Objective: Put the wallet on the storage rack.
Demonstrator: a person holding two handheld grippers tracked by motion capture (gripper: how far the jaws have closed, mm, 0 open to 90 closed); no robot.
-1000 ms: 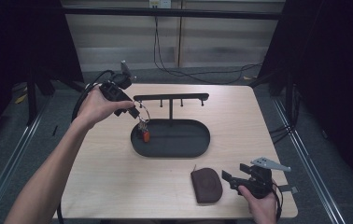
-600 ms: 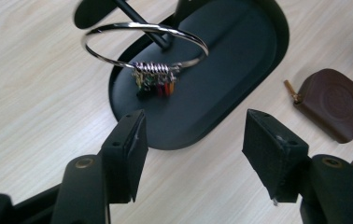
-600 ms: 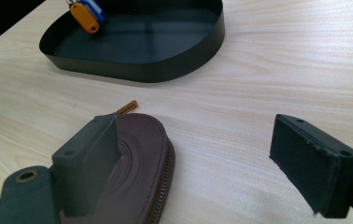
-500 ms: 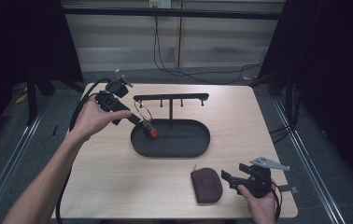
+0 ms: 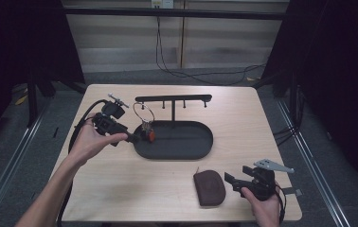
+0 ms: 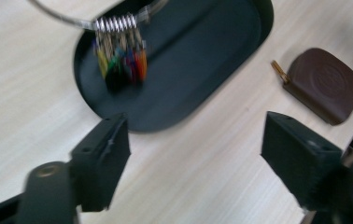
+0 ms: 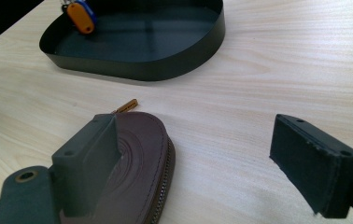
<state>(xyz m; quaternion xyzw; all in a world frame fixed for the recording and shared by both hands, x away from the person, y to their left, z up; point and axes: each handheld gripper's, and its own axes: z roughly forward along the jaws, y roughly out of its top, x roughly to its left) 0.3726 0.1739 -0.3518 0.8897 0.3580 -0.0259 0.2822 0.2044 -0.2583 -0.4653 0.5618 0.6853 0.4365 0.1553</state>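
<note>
We take the black oval tray [image 5: 193, 146] as our reference on the wooden table [image 5: 120, 189]. A black hook rack [image 5: 173, 99] rises from the tray's far rim, its bar running along the far side.

The person's left forearm enters from the near left edge and ends at the left gripper [image 5: 130, 136], which sits just outside the tray's left end, pointing toward it. We record that its jaws have just been opening and now stand wide apart, with bare table and tray rim showing between them in the left gripper view; nothing is gripped.

The right gripper [image 5: 230, 179] rests in the person's right hand near the table's front edge, well to the near right of the tray. Its jaws stand wide open and hold nothing; one jaw lies just beside the pouch, though we cannot tell whether it touches.

The brown zip pouch [image 5: 209, 187] lies flat on the table, near and to the front of the tray, apart from it.

The key ring [image 6: 118, 60], carrying a cluster of coloured tags, lies at the tray's left end, its wire loop reaching up over the rim, free of both grippers.
</note>
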